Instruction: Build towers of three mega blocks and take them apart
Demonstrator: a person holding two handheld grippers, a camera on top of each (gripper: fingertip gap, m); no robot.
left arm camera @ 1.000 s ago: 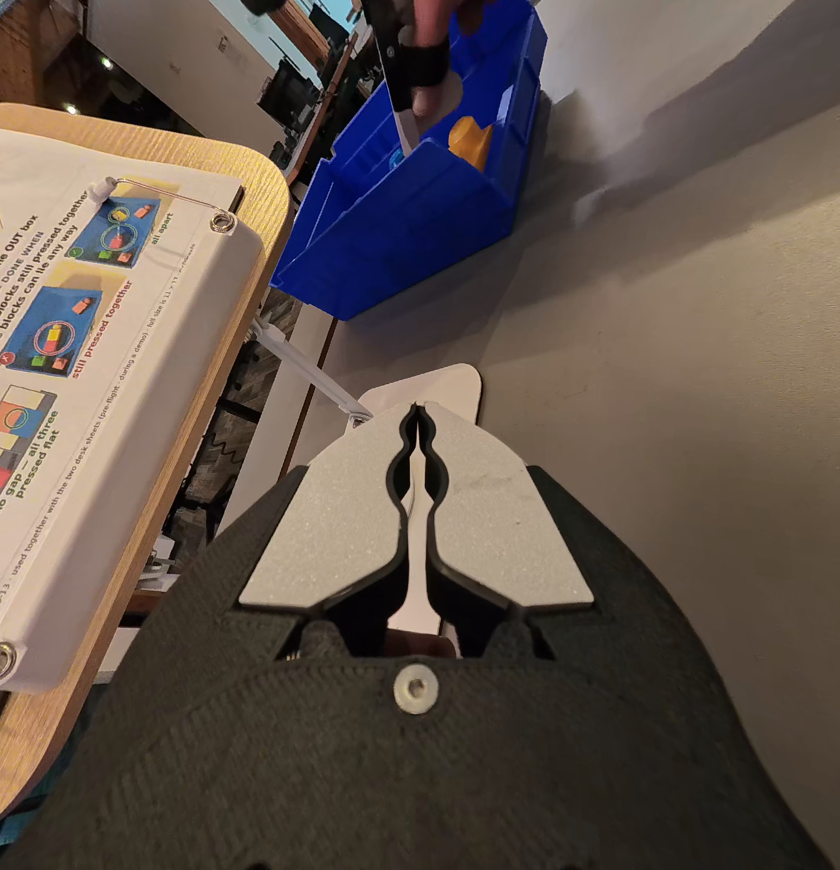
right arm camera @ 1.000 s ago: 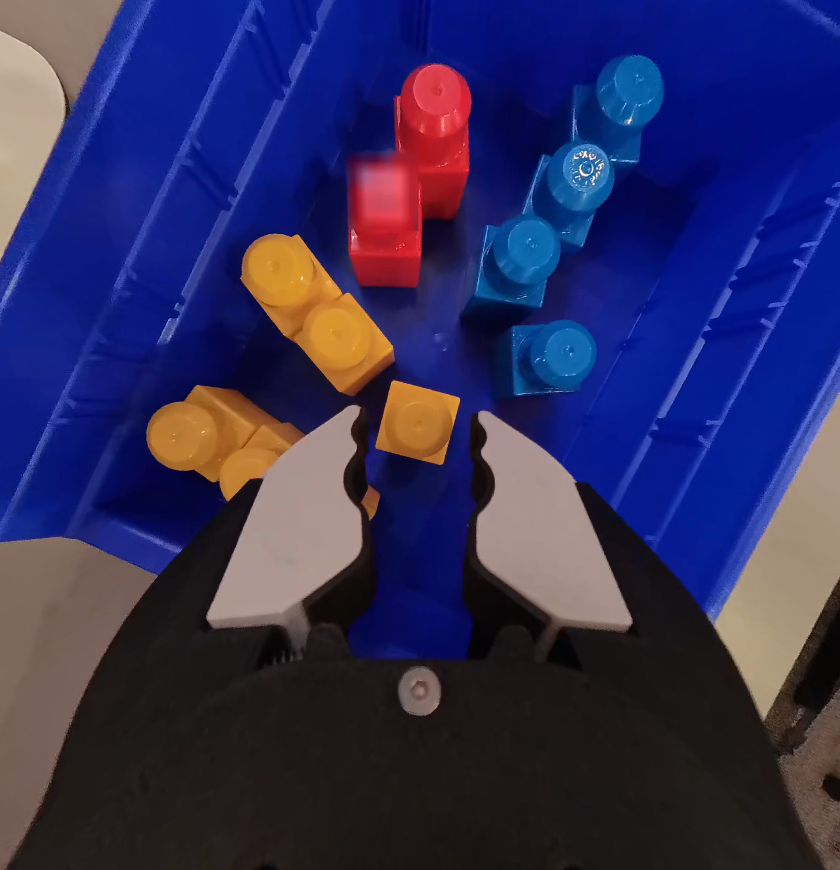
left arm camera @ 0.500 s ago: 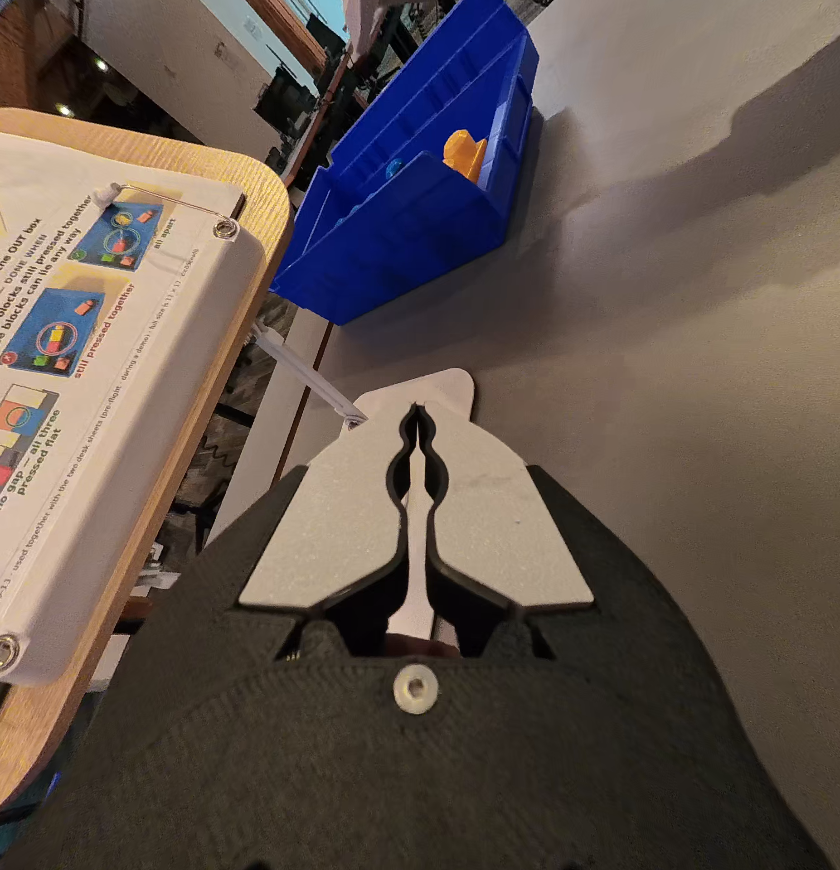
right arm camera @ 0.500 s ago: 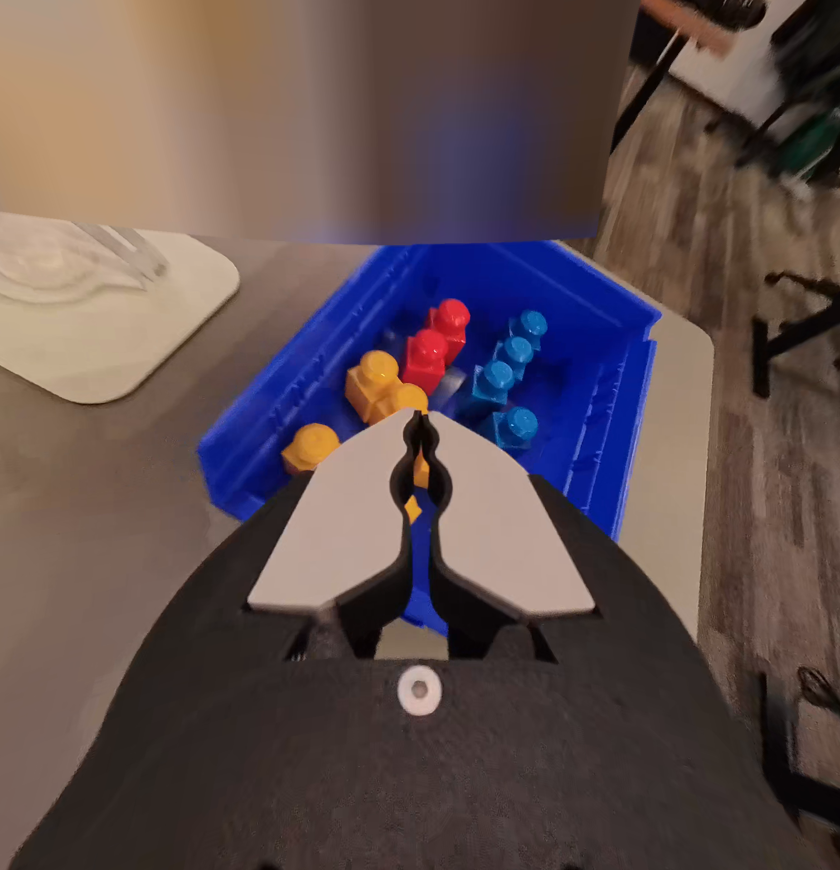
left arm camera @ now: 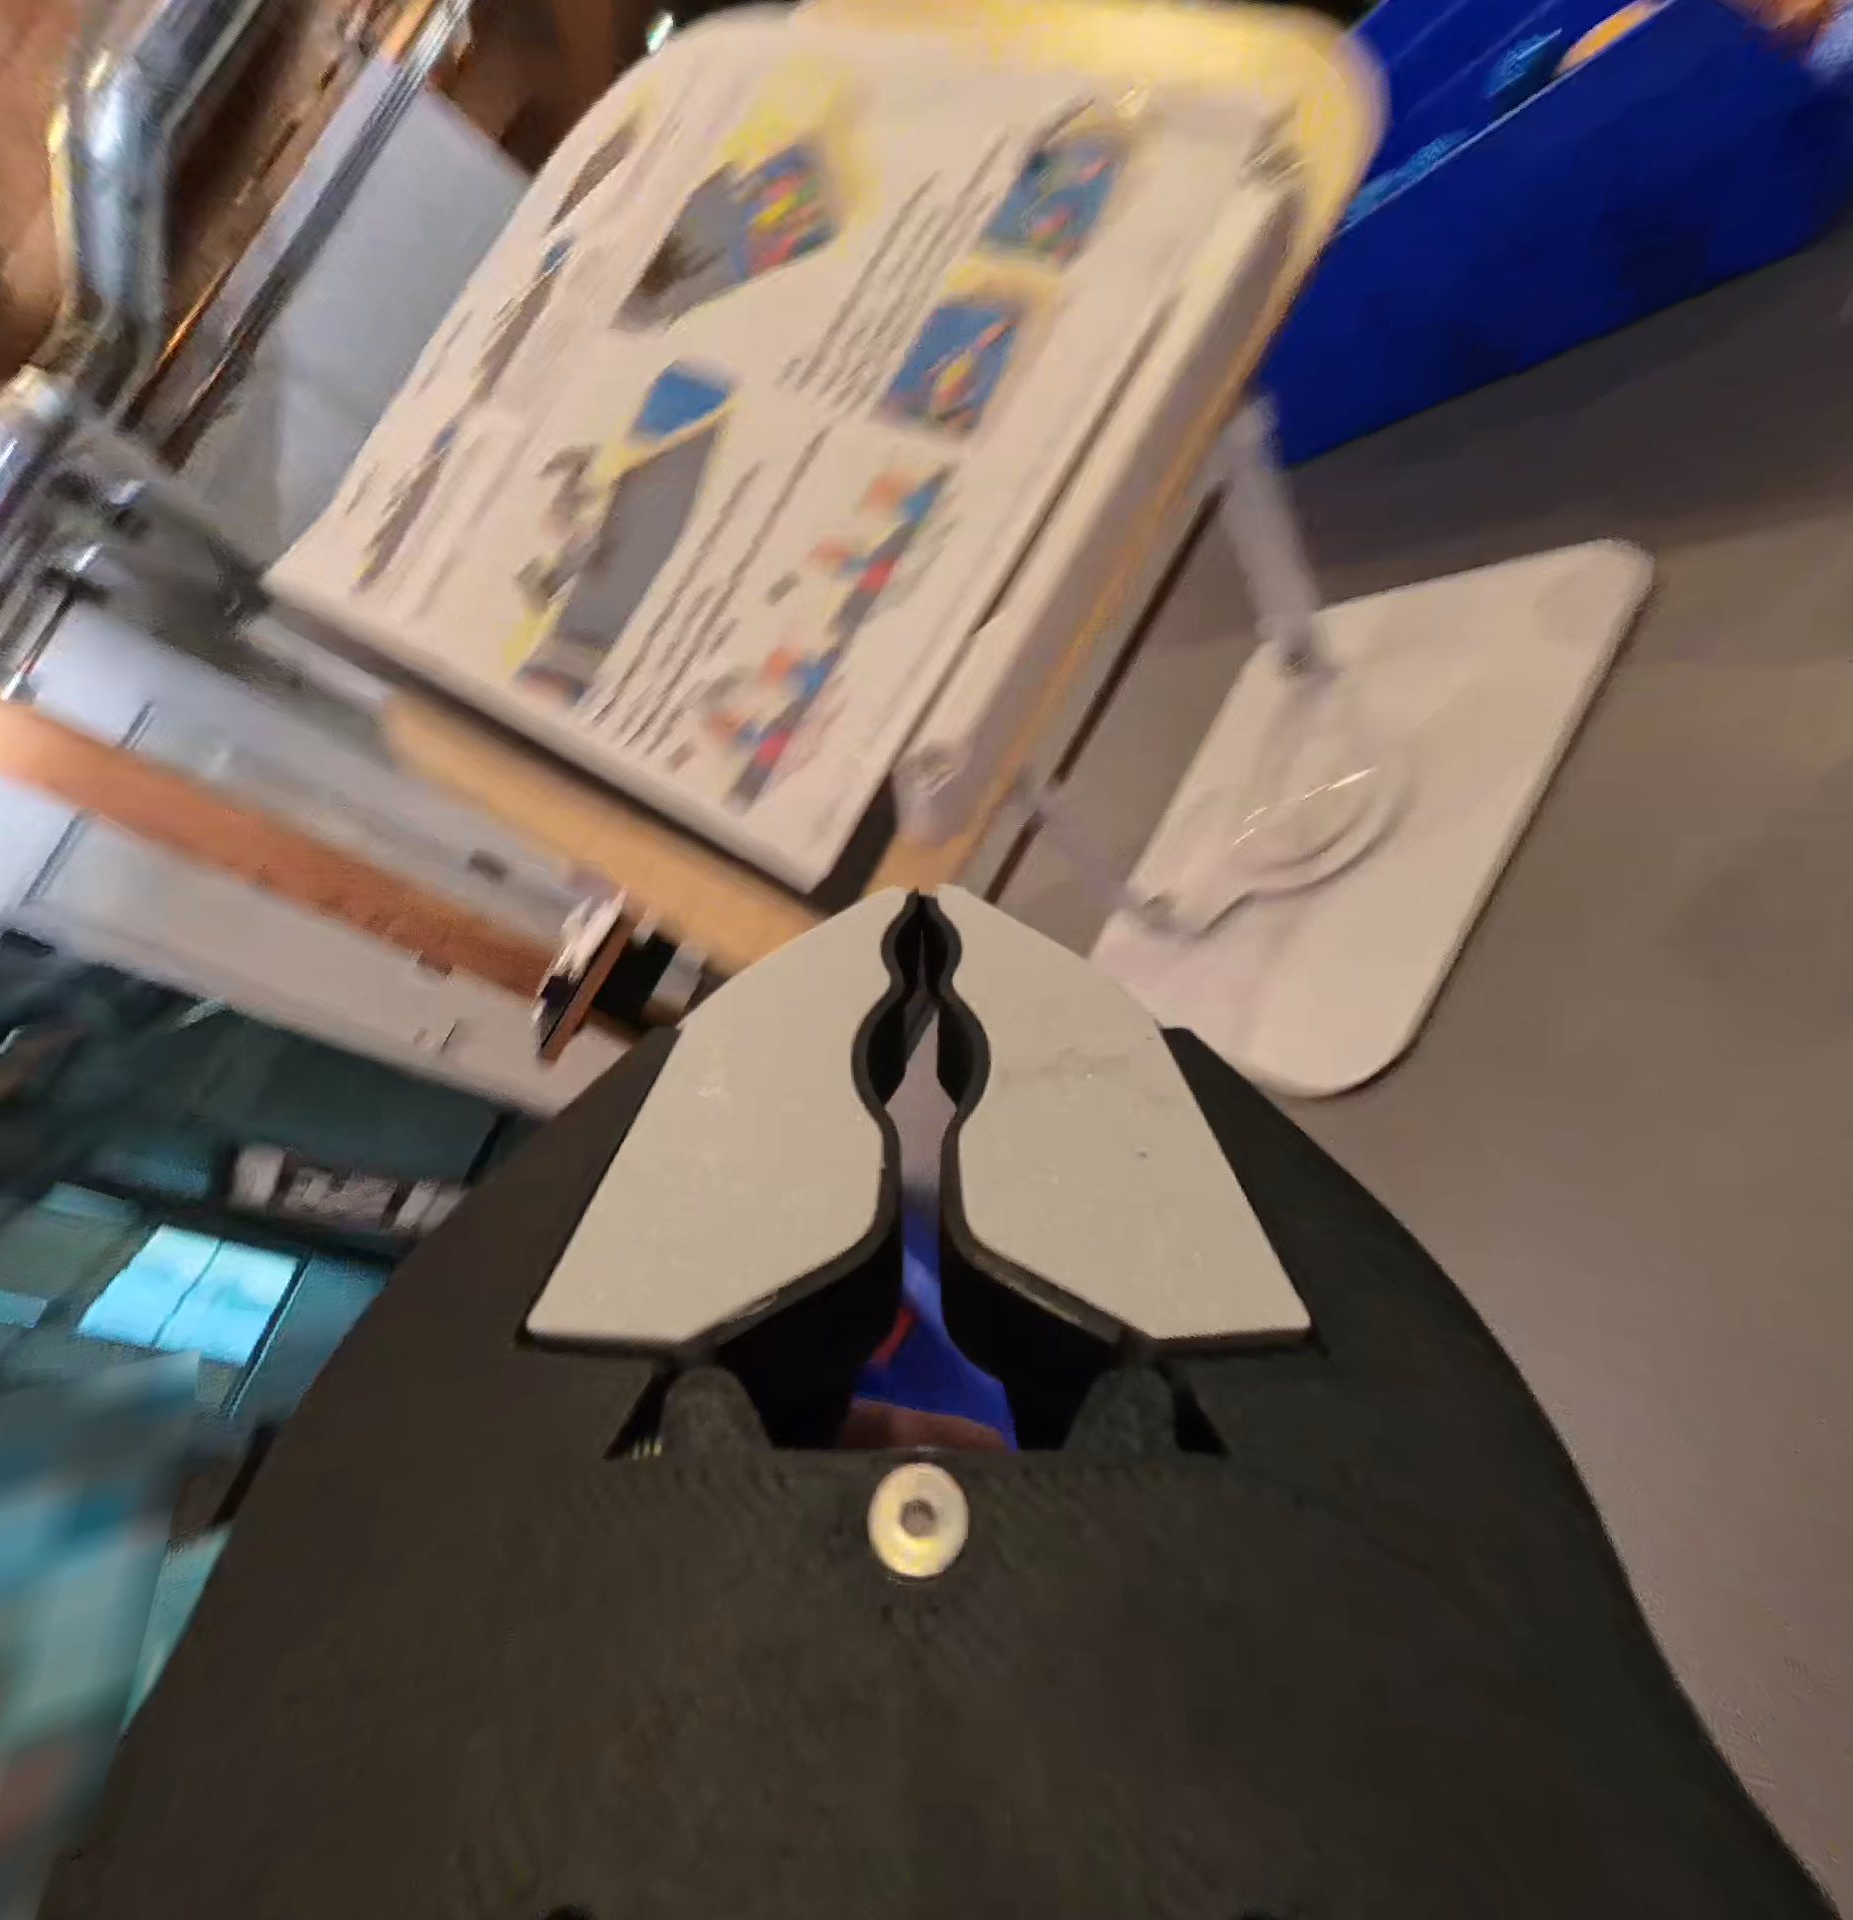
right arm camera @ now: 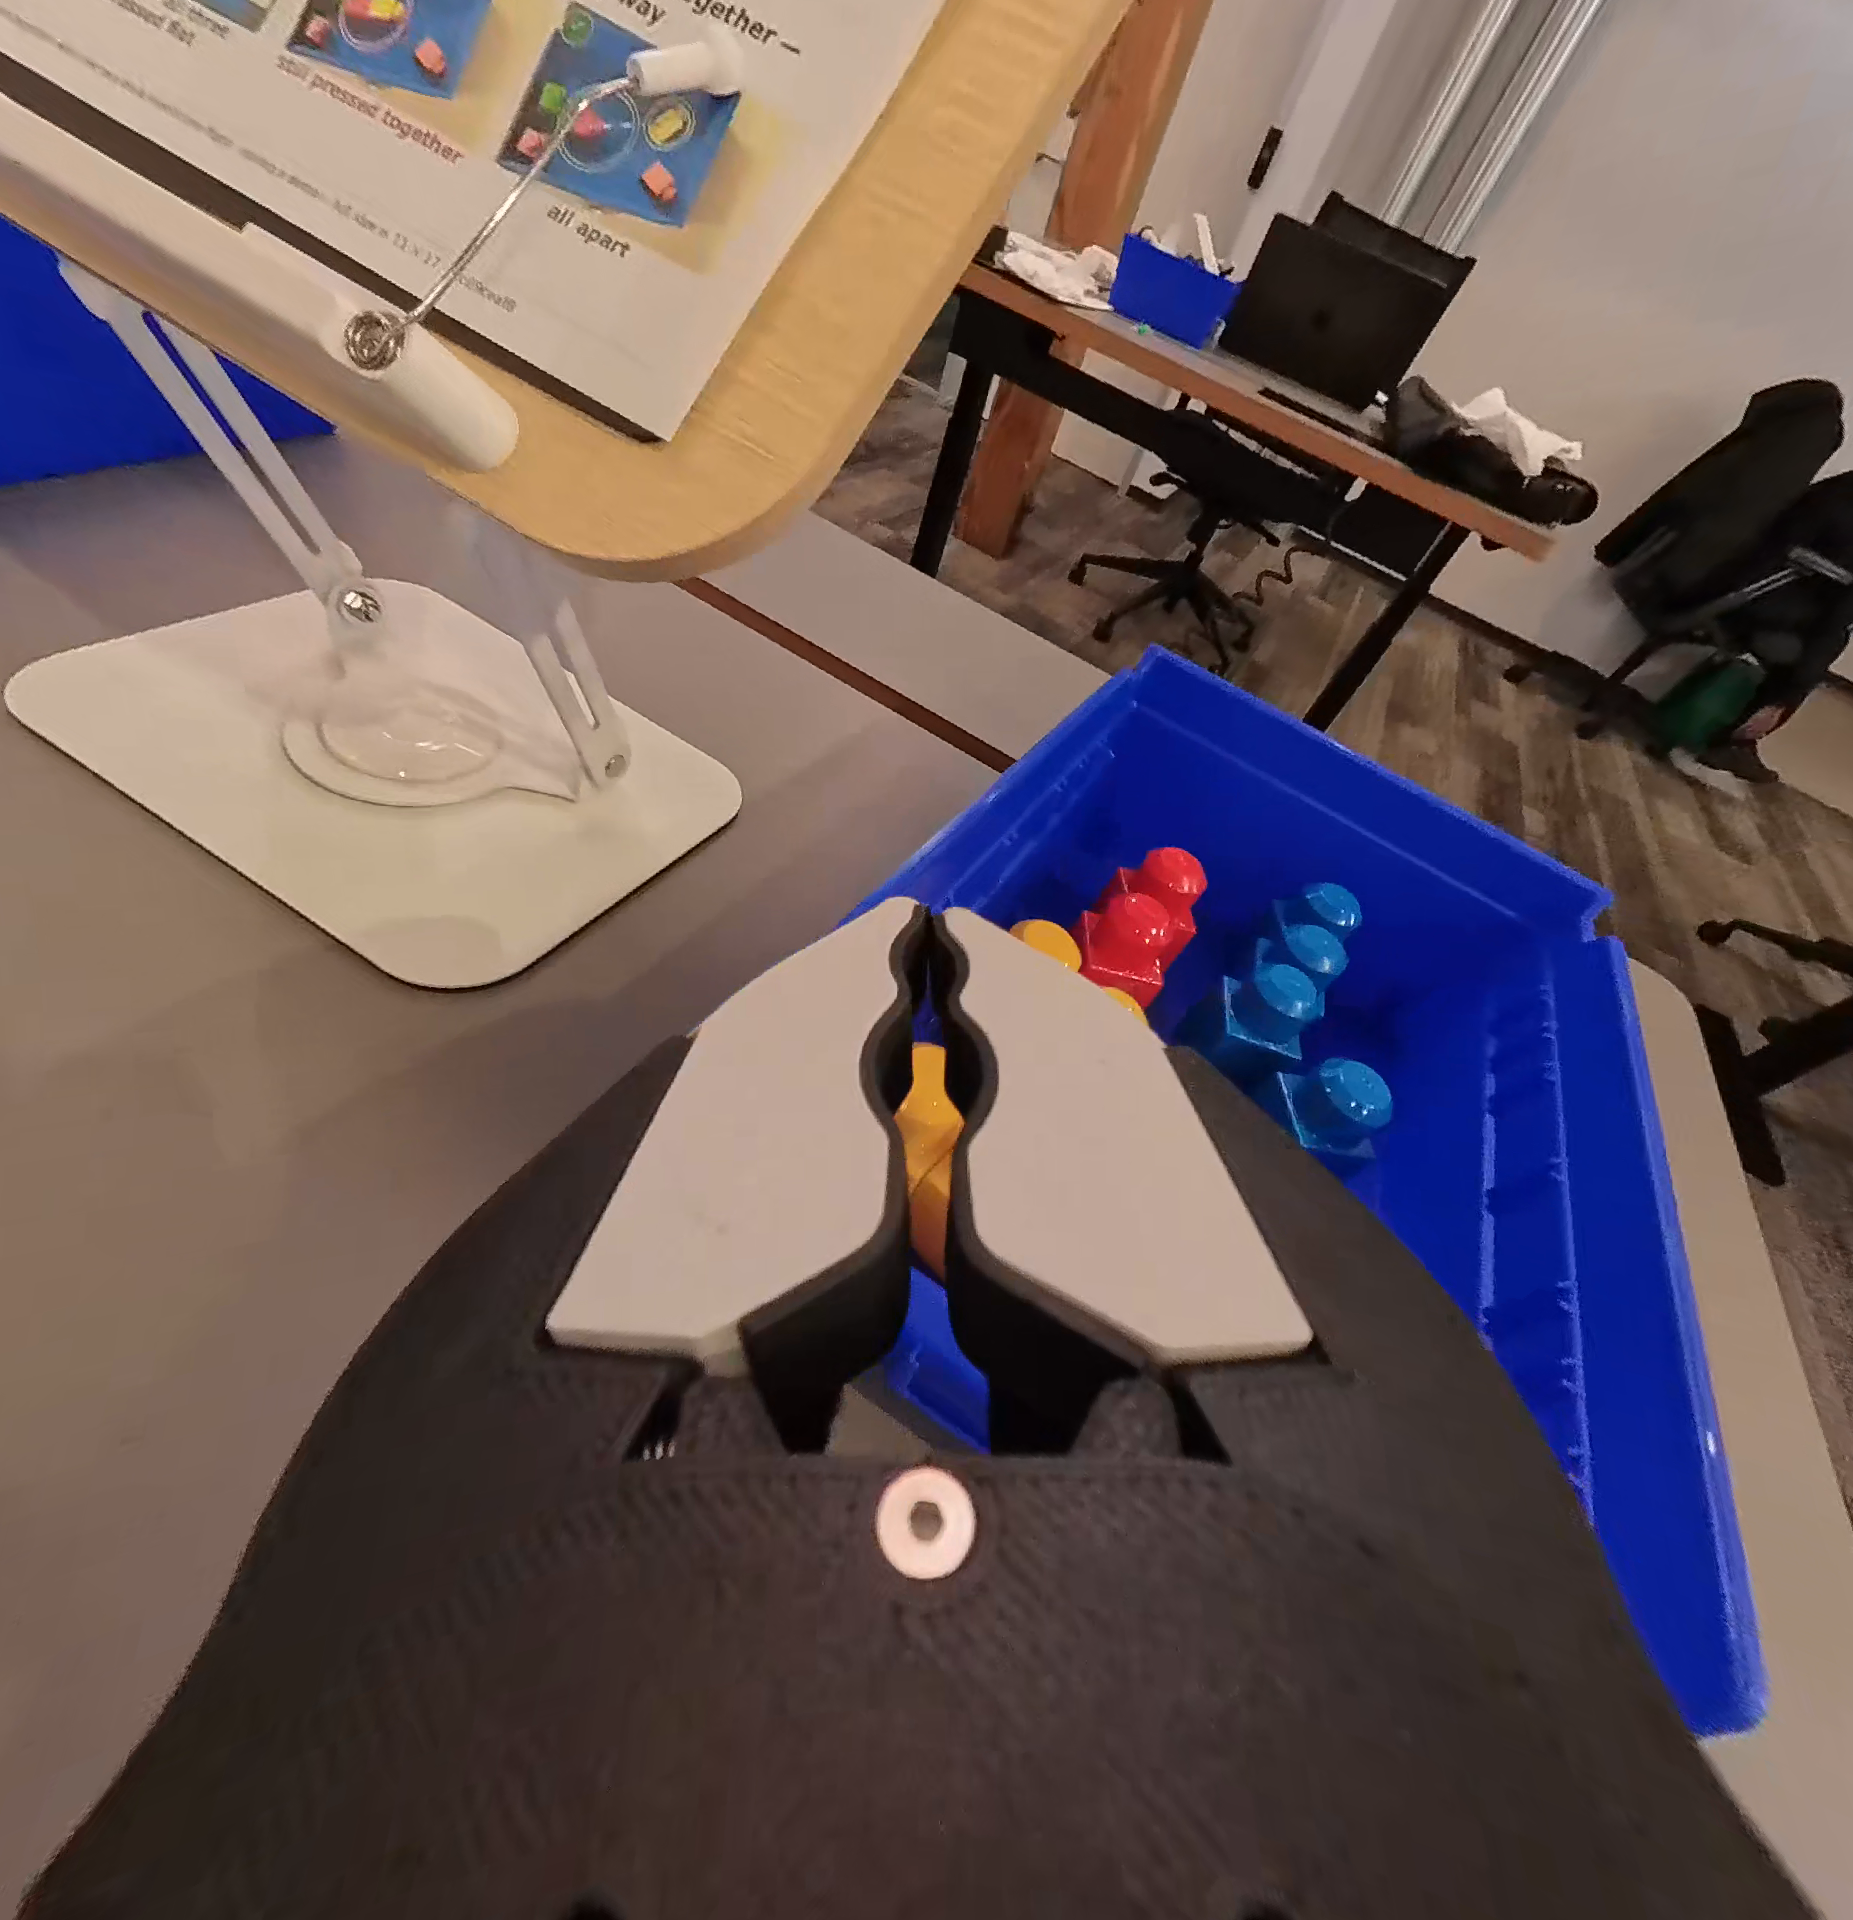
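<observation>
The right tool point(right arm camera: 927, 920) is hanging just above the near left corner of the blue bin point(right arm camera: 1587, 1299), its two grey fingers point(right arm camera: 776, 1153) closed with the tips meeting. Nothing is clamped between them; the yellow seen through the slot behind the tips is a yellow block point(right arm camera: 927, 1153) lying in the bin below. The bin is sitting on the grey worktop point(right arm camera: 226, 1091) at its right end, and the blocks are lying inside it. Two red blocks point(right arm camera: 1135, 935) are standing side by side toward the far left of the bin, with another yellow block point(right arm camera: 1047, 940) showing just left of them, partly hidden by the tool. Four light blue blocks point(right arm camera: 1296, 997) are lined up in a row to the right of the red ones, running from far to near. No tower is standing on the worktop.

To the left of the bin, a white stand base point(right arm camera: 402, 831) is resting on the worktop, carrying a tilted wooden board point(right arm camera: 797, 436) with a printed instruction sheet point(right arm camera: 610, 156) held under a wire clip.

The left tool point(left arm camera: 920, 902) is also closed, tips together, with nothing in between. Its view is heavily blurred; it is pointing toward the same board point(left arm camera: 1005, 810) and sheet point(left arm camera: 797, 436), with the stand base point(left arm camera: 1400, 831) on its right and a blue bin point(left arm camera: 1587, 239) at the far right corner
</observation>
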